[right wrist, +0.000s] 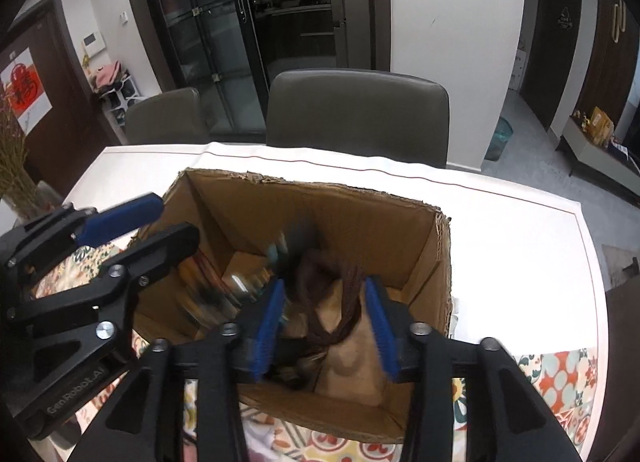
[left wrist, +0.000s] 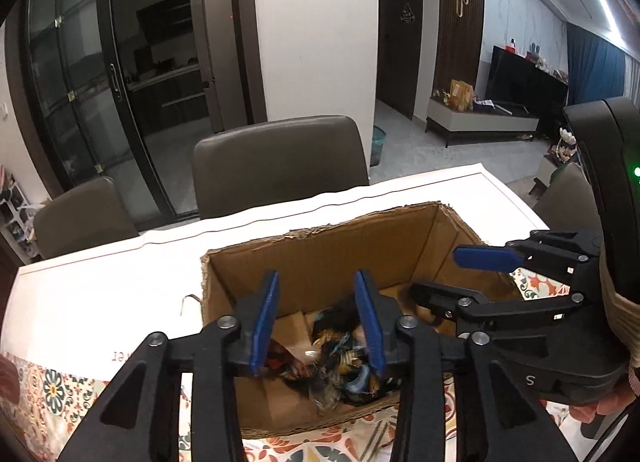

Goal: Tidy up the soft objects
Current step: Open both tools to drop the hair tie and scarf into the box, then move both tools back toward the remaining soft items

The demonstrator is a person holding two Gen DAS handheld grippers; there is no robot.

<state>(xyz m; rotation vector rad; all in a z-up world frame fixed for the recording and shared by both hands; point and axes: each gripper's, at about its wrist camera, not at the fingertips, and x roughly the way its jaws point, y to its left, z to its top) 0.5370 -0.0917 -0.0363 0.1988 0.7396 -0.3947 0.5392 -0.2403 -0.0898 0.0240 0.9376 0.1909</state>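
The left hand-held gripper (left wrist: 316,318) hangs over a cardboard box (left wrist: 320,254), its blue pads spread with nothing pressed between them. Beneath it, on the box floor, lies a crumpled patterned cloth (left wrist: 340,366), a soft heap of dark, orange and blue print with no clear long axis.

The right hand-held gripper (right wrist: 328,326) also tilts down into the box (right wrist: 424,262), its ribbed blue pads apart and gripping nothing. Between and below them a bundle of dark brown cords (right wrist: 340,298) drapes in loops over something tan and soft (right wrist: 356,358) on the box floor, the strands running mostly away from the camera. That view is blurred, so the other contents cannot be made out.

The box is open-topped, of plain corrugated brown card with ragged torn edges. It stands on a surface (right wrist: 500,229) covered by a white sheet and, nearer, a tile-patterned floral cloth (right wrist: 560,378). Grey padded chairs (right wrist: 356,113) stand at the far side.
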